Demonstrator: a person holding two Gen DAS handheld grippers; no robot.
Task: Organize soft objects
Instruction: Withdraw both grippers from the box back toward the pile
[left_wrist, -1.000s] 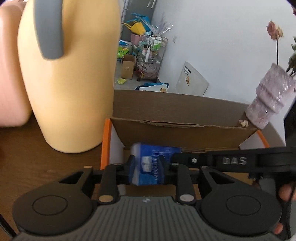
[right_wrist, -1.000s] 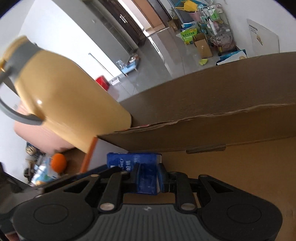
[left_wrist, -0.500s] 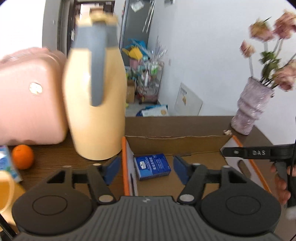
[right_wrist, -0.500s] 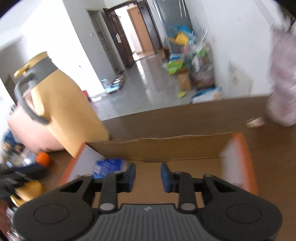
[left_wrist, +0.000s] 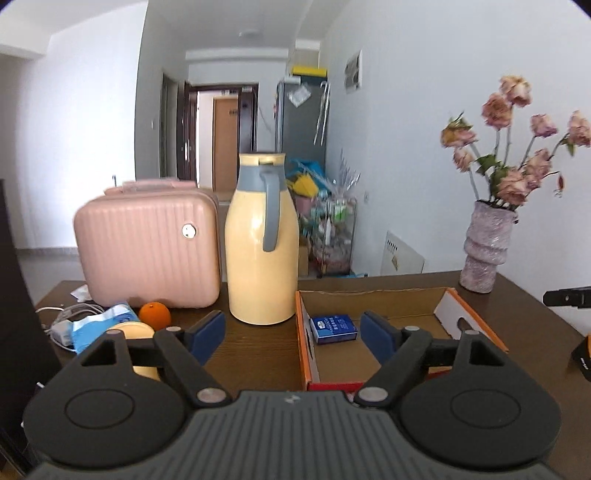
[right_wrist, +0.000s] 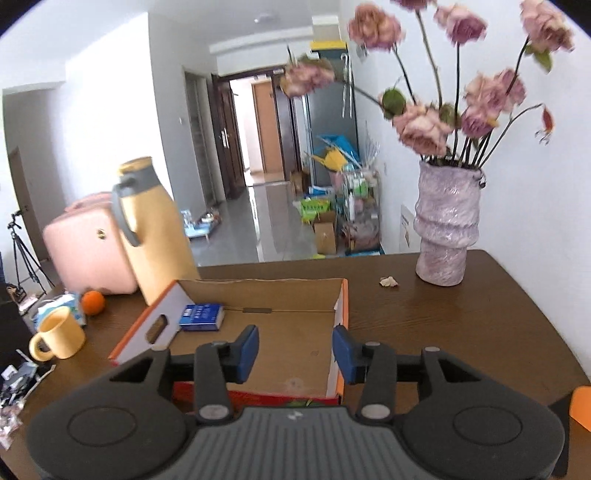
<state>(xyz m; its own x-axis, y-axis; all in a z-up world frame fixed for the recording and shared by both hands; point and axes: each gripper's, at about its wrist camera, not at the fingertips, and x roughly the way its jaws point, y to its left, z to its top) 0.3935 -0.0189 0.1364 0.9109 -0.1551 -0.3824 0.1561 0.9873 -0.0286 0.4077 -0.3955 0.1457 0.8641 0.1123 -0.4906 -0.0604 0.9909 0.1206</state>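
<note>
Blue rectangular tissue pack (left_wrist: 333, 329), soft glossy wrap with white print: lies flat in far left corner of the open brown cardboard box with orange-edged walls (left_wrist: 406, 301), long axis across the box. Left gripper (left_wrist: 293, 332): blue-padded jaws opening, wide apart, nothing between. Right gripper (right_wrist: 294, 354): jaws opening, empty. Smooth yellow flask with grey handle (left_wrist: 263, 236) beside box; ribbed pink hard case (left_wrist: 147, 245) behind.

— What sort of place is this?
— A lived-in home. The dark wooden worktop (right_wrist: 443, 314) carries a vase of dried flowers (right_wrist: 445, 229), a yellow thermos jug (left_wrist: 262, 243), a pink case (left_wrist: 147, 247) and an orange (left_wrist: 155, 314).
— And beyond it?
— A hallway with wooden doors (left_wrist: 225, 140), and a cluttered wire rack (right_wrist: 360, 210) by the wall.
</note>
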